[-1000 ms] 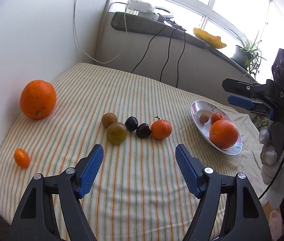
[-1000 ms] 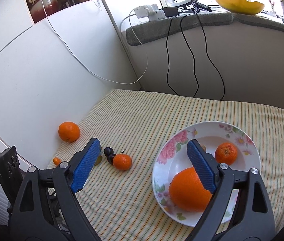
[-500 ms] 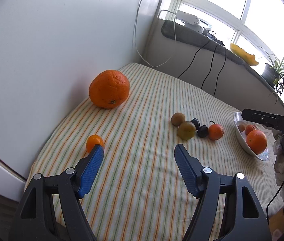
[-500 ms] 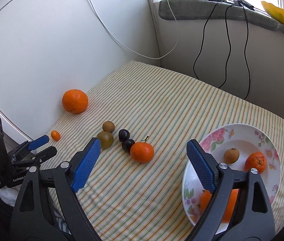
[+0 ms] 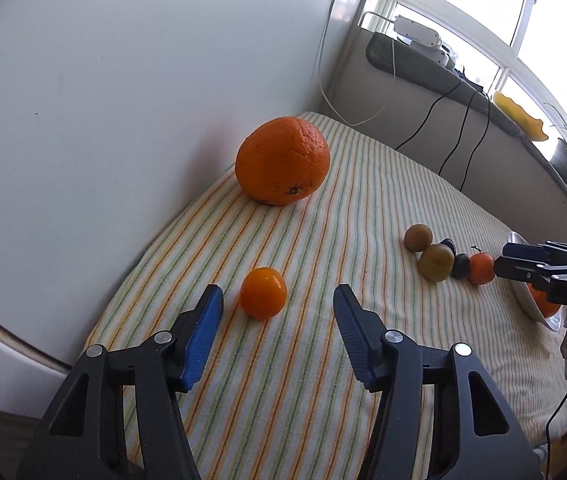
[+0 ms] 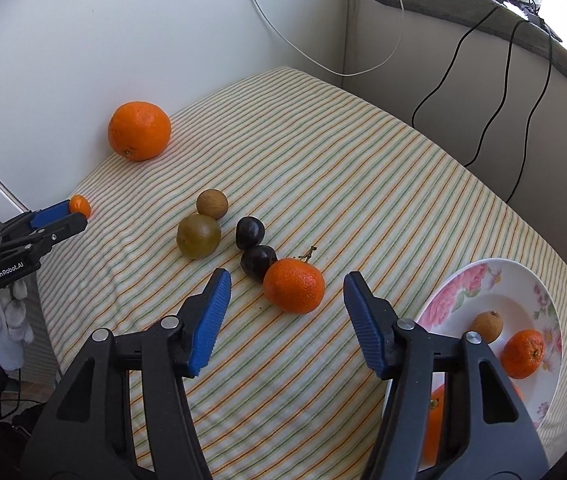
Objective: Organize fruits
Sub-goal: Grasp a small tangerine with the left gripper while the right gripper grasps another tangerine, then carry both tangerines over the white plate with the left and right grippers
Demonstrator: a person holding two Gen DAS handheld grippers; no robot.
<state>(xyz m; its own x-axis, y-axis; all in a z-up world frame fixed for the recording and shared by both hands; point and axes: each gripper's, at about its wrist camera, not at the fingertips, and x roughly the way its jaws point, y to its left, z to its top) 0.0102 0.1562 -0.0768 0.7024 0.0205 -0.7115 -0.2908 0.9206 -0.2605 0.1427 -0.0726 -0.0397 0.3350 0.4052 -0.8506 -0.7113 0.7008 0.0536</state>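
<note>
My left gripper [image 5: 277, 312] is open, its fingers either side of a small orange kumquat [image 5: 263, 293] near the table's left edge. A large orange [image 5: 282, 160] lies beyond it by the wall. My right gripper [image 6: 285, 300] is open just in front of a mandarin [image 6: 294, 285] with a stem. Behind the mandarin lie two dark plums [image 6: 258, 261], a green-brown fruit [image 6: 198, 236] and a brown fruit [image 6: 212, 204]. The floral plate [image 6: 463, 292] at right holds a mandarin [image 6: 522, 353], a brown fruit [image 6: 486, 325] and an orange partly hidden by my finger.
A striped cloth [image 6: 363, 184] covers the table. A white wall [image 5: 123, 80] runs along the left. Black cables [image 6: 483, 136] hang down the back ledge. The left gripper also shows in the right wrist view [image 6: 59, 216], by the kumquat [image 6: 79, 205].
My left gripper has swung left and closed in on the kumquat, which now sits between its fingers. My right gripper has moved left from over the plate to the mandarin.
</note>
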